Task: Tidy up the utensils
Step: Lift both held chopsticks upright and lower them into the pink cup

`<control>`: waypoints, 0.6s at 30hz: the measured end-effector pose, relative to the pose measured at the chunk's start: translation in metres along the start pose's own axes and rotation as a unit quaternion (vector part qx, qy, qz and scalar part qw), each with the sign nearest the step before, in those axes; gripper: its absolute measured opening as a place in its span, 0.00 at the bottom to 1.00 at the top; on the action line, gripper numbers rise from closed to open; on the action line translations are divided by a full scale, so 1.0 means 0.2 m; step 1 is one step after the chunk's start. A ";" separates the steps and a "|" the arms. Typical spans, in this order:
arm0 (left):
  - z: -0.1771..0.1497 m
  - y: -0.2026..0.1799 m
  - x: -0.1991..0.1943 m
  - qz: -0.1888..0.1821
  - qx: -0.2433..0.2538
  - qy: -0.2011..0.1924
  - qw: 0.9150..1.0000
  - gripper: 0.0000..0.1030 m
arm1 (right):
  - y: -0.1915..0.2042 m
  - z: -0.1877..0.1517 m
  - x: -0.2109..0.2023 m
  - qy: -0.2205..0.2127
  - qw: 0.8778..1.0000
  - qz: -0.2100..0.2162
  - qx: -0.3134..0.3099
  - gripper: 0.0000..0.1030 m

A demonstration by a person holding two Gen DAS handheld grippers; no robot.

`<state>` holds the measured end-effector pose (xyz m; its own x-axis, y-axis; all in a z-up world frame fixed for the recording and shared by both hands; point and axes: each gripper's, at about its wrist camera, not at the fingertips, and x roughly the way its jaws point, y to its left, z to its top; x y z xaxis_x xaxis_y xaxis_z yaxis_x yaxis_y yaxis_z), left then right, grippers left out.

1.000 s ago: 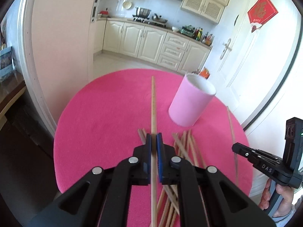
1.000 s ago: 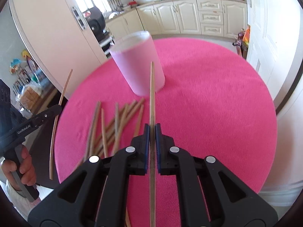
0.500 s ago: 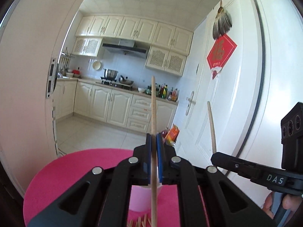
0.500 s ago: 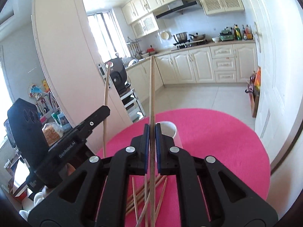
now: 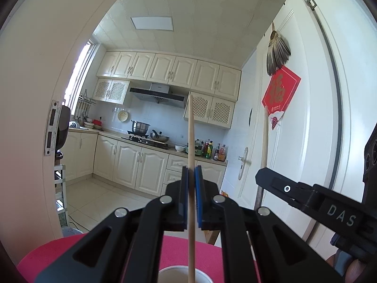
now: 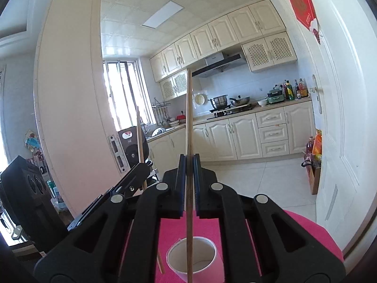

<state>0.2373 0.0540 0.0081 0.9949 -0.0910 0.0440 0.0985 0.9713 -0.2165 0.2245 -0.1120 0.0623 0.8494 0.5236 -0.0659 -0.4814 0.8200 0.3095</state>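
Two chopsticks, flat a second ago, now stand upright: the left gripper (image 5: 191,184) clamps one (image 5: 190,141), the right gripper (image 6: 189,176) the other (image 6: 188,127). Below each sits the cup (image 6: 192,257), so dropping in looks next.

Left gripper (image 5: 191,184) and right gripper (image 6: 189,174) both point upward, jaws clamped.

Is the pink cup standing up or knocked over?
Standing up. In the right wrist view, the pink cup sits on the pink tablecloth with its round mouth facing upward.
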 end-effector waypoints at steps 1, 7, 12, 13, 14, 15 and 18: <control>0.00 0.01 0.01 0.001 -0.001 -0.005 1.000 0.06 | 0.00 0.00 0.01 -0.006 1.000 -0.001 0.002 0.06; -0.07 0.03 0.09 0.005 0.006 0.001 1.000 0.06 | -0.02 -0.02 0.03 -0.046 0.999 -0.015 -0.001 0.06; -0.13 0.07 0.12 0.011 0.001 0.030 0.999 0.06 | -0.04 -0.10 0.08 -0.031 0.999 -0.016 0.006 0.06; -0.14 0.07 0.12 0.012 0.001 0.037 0.999 0.06 | -0.05 -0.12 0.09 -0.027 1.000 -0.015 0.006 0.06; -0.15 0.08 0.13 0.010 -0.001 0.044 0.999 0.06 | -0.05 -0.13 0.09 -0.023 1.000 -0.015 0.004 0.06; -0.15 0.09 0.13 0.010 -0.001 0.049 0.999 0.06 | -0.05 -0.14 0.09 -0.020 1.000 -0.016 0.003 0.06; -0.15 0.08 0.13 0.015 0.007 0.060 0.998 0.07 | -0.05 -0.16 0.09 -0.013 1.000 -0.016 0.002 0.06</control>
<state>0.2645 0.0607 -0.0232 0.9931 -0.0874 -0.0784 0.0699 0.9767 -0.2031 0.2382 -0.1029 0.0280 0.8698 0.4906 -0.0514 -0.4528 0.8354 0.3117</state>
